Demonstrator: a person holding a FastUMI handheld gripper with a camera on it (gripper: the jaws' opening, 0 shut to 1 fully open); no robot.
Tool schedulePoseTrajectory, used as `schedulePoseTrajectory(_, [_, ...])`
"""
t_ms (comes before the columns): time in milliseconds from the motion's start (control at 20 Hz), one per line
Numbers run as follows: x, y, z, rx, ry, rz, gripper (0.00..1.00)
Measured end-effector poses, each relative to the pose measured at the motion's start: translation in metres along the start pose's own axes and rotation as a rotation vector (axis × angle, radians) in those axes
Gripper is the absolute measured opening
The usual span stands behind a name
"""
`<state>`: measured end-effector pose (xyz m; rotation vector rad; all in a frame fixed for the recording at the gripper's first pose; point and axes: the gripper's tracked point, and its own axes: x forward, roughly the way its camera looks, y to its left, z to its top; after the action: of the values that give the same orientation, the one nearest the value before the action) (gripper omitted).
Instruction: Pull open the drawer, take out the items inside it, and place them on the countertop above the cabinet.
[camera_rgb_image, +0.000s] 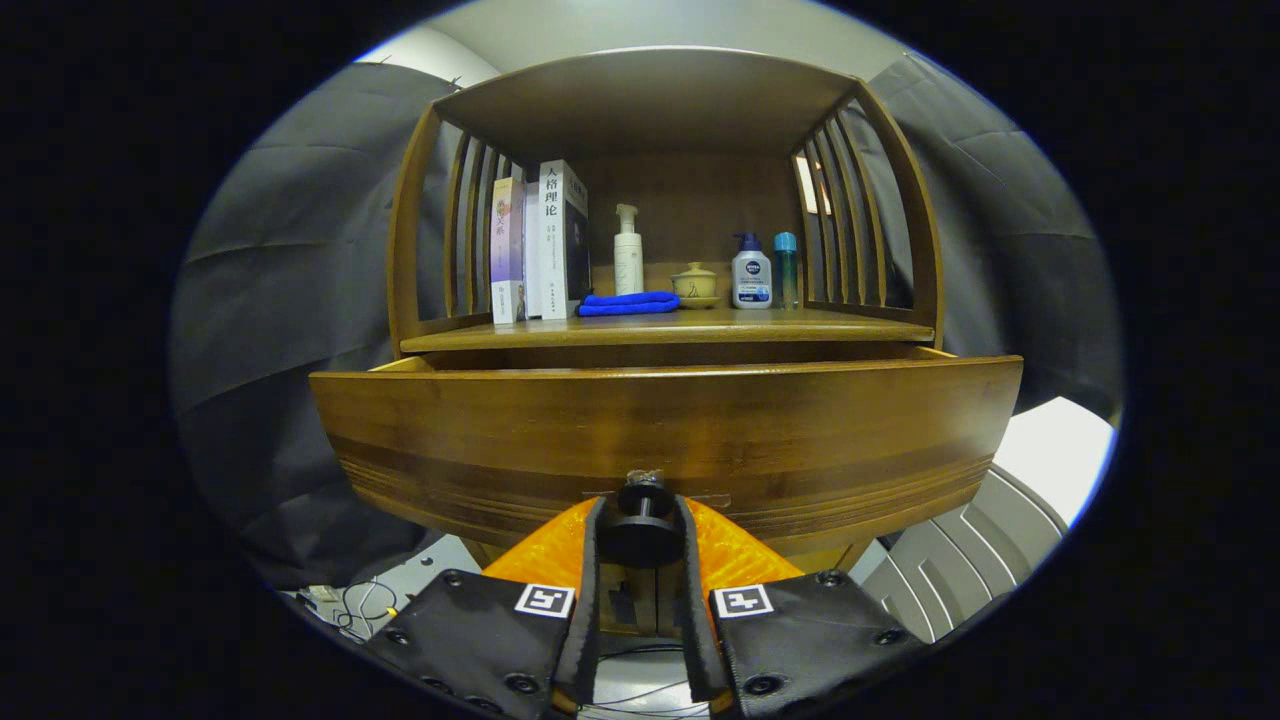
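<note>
1. Drawer (665, 440) stands pulled well out from under the countertop (665, 328) in the gripper view, its front panel facing the camera.
2. The knob (641, 528) sits low on the drawer front, at its middle, and the gripper (641, 540) is closed on it: both fingers press its sides, one on each side.
3. The drawer's inside is hidden behind its front panel, so I cannot tell what items lie in it.
4. Above the drawer, the countertop carries books (535, 245) at one end, a blue cloth (628, 303) beside them, then a white pump bottle (628, 255), a small lidded pot (695, 284) and two more bottles (762, 272).
5. Judged from this, the opening step looks done or nearly so. Left: release the knob, lift over the drawer front, take out each item and set it on free countertop above the drawer.
</note>
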<state>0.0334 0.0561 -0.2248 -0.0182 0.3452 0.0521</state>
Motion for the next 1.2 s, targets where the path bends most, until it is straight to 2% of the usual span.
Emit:
schedulePoseTrajectory(300, [-0.025, 0.004, -0.010, -0.002, -0.002, 0.002, 0.37])
schedulePoseTrajectory(550, [-0.028, 0.005, -0.013, 0.015, -0.001, 0.012, 0.37])
schedulePoseTrajectory(650, [-0.037, 0.004, -0.003, 0.016, -0.031, 0.013, 0.49])
schedulePoseTrajectory(850, [-0.055, 0.004, 0.046, -0.067, -0.203, 0.013, 0.73])
schedulePoseTrajectory(1000, [-0.063, 0.002, 0.073, -0.025, -0.243, 0.044, 0.92])
schedulePoseTrajectory(1200, [-0.055, -0.015, 0.117, -0.025, -0.257, 0.037, 0.98])
